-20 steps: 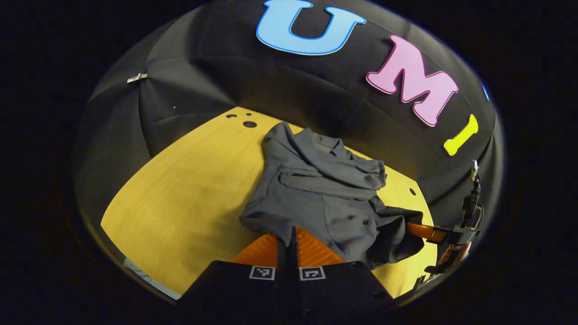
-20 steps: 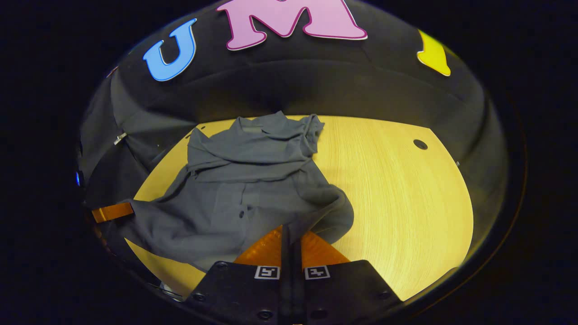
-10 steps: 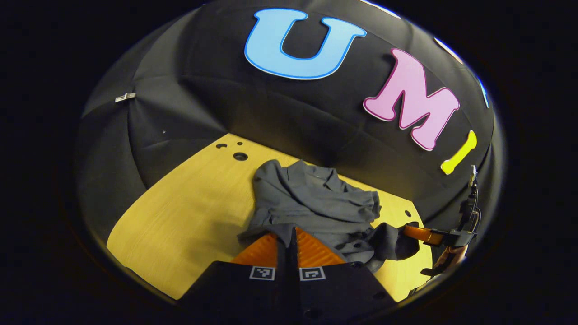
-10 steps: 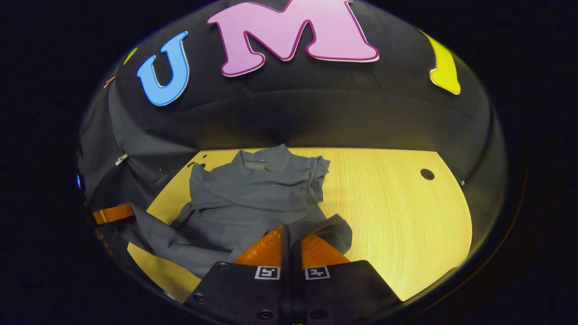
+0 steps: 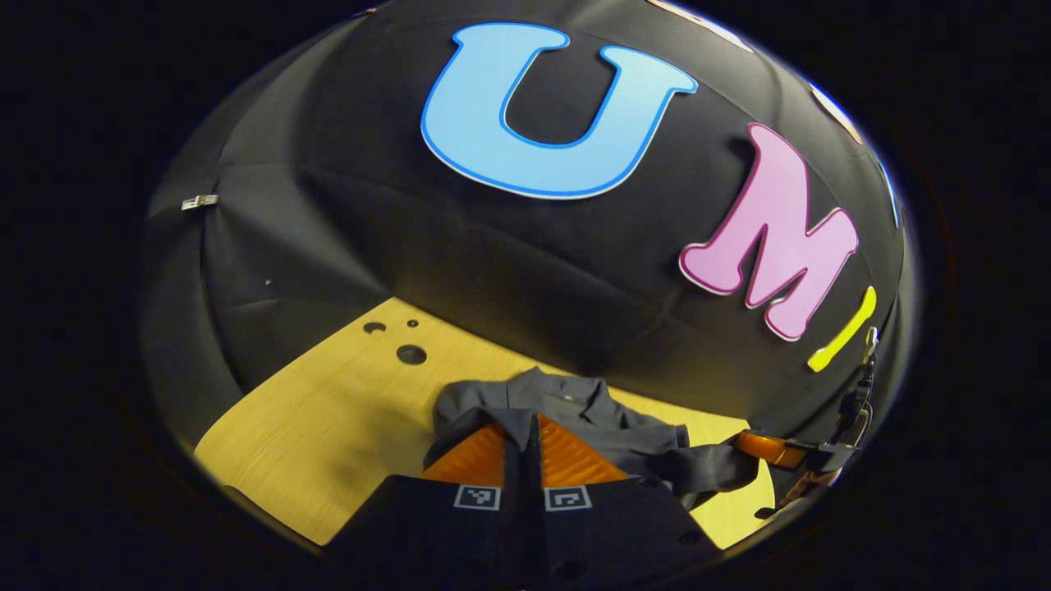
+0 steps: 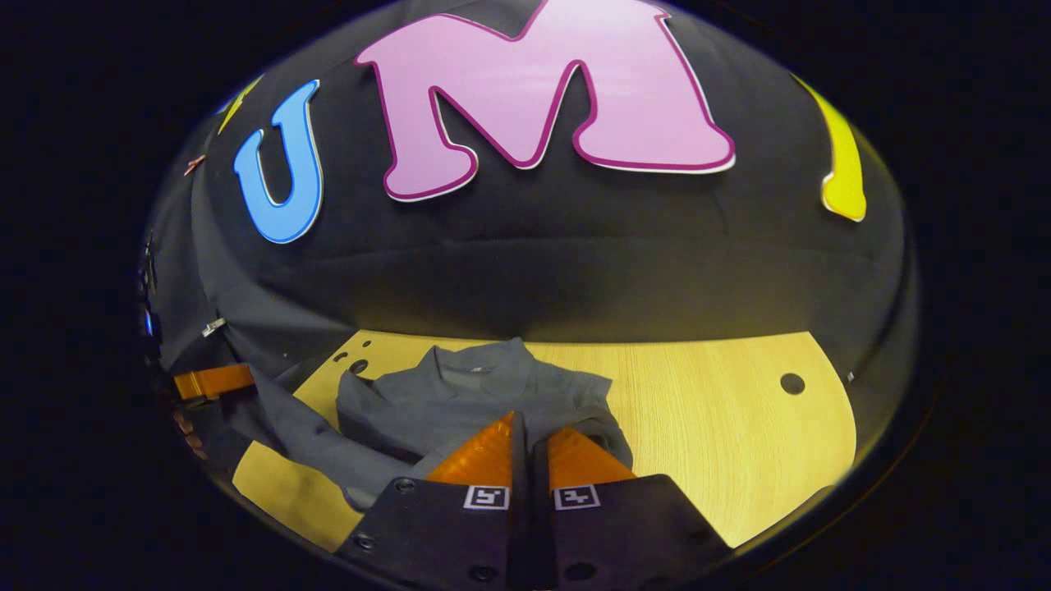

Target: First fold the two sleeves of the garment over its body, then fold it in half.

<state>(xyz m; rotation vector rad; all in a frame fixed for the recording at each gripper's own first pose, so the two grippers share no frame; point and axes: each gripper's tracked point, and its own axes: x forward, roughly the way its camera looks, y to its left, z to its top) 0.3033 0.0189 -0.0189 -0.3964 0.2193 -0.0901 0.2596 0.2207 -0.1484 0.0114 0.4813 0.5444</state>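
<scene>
Left gripper (image 5: 525,427) fingers pressed together, pinching shirt (image 5: 575,414) hem. Right gripper (image 6: 525,427) fingers likewise clamped on hem. Shirt lay on worktop (image 6: 714,427), collar toward wall, near edge lifted over body. Judged: sleeves apparently folded; half-fold underway, hem not yet laid down.

This is a staged recording booth, not a lived-in home. A black cloth wall (image 6: 575,271) curves closely around the work area on every side shown, creased and held by a small metal clip (image 5: 199,202). The pale yellow wood-grain surface (image 6: 706,435) has a rounded outline and round drilled holes (image 5: 410,355) like cable ports on a desk. A grey collared shirt (image 6: 460,402) lies on it, the one household thing in this bare, dimly lit set.
</scene>
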